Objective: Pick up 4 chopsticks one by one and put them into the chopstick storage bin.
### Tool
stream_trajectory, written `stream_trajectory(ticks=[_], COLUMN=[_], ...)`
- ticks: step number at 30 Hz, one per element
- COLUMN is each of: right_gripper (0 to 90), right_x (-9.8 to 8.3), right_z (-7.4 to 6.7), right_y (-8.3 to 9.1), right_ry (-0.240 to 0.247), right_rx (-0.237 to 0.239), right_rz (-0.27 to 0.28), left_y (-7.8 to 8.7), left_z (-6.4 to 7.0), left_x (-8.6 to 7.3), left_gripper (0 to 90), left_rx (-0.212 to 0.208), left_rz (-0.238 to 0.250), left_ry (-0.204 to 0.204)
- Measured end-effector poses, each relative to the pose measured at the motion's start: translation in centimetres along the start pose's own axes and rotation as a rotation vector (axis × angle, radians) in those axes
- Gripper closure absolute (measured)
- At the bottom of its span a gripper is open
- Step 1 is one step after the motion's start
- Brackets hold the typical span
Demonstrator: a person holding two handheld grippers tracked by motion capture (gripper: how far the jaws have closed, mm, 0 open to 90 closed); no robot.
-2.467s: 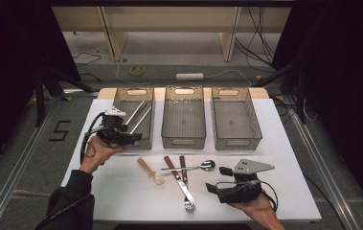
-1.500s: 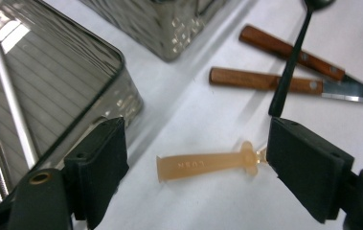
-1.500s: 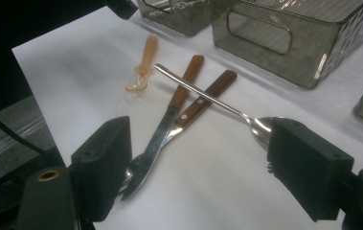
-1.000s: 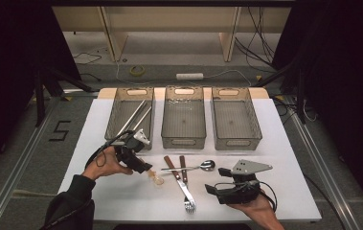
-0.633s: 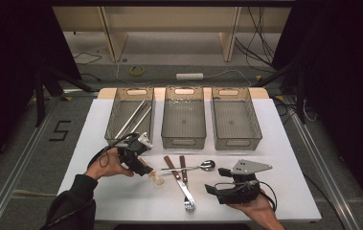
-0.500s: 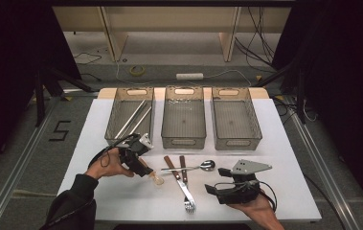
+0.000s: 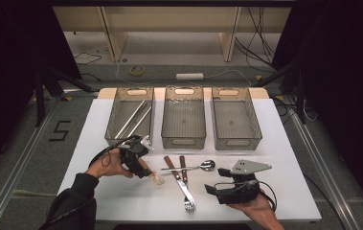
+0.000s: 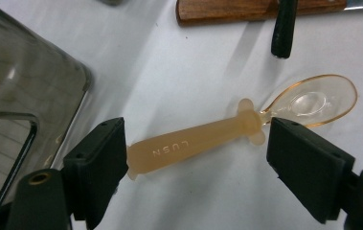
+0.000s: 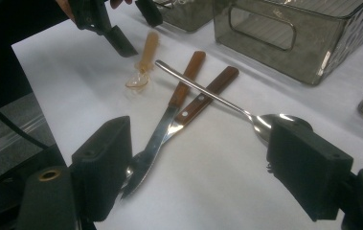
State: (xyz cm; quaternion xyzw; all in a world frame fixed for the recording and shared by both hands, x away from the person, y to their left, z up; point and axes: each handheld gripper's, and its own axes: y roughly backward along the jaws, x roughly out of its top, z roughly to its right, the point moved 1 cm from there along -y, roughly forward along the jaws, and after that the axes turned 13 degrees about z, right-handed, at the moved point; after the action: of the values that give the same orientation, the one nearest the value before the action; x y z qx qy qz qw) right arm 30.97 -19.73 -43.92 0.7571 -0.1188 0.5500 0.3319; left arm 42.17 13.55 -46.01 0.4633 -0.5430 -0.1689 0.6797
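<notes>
Lying flat, the plastic spoon [image 8: 203,141] points its bowl away from the bins.

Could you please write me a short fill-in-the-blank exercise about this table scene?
1. The left tool has its jaws open around the amber baby ____.
2. The metal spoon lies across two ____-handled utensils.
3. Behind the cutlery stand ____ grey bins.
4. The long metal rods lie in the ____ bin.

Missing words: spoon; wooden; three; left
</notes>
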Motion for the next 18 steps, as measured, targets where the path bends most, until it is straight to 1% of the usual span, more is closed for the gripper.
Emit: stream_trajectory(ticks=[5,7,10,12,16,18], right_gripper=[24.7,24.7,24.7,24.7,24.7,24.7], right_x=[-0.01,-0.01,-0.02,-0.02,-0.02,-0.03], right_z=[0.02,0.02,0.01,0.03,0.04,0.05], right_y=[-0.01,-0.02,-0.02,-0.02,-0.02,-0.02], right_ry=[0.000,0.001,0.003,0.004,0.004,0.001], right_rx=[0.000,0.001,0.001,0.001,0.001,0.002], right_rz=[-0.001,-0.003,-0.003,-0.006,-0.006,-0.004], left_y=[-0.34,-0.39,-0.41,-0.44,-0.57,-0.56], left_z=[-0.13,-0.19,-0.14,-0.18,-0.10,-0.13], left_x=[-0.16,-0.21,-0.13,-0.09,0.01,0.12], left_gripper=[21.2,21.3,21.5,21.5,21.7,21.9], left_rx=[-0.006,-0.008,-0.008,-0.006,-0.004,-0.007], left_rz=[-0.003,-0.011,-0.004,-0.010,-0.009,-0.019], left_ry=[-0.003,-0.013,-0.007,-0.020,-0.029,-0.044])
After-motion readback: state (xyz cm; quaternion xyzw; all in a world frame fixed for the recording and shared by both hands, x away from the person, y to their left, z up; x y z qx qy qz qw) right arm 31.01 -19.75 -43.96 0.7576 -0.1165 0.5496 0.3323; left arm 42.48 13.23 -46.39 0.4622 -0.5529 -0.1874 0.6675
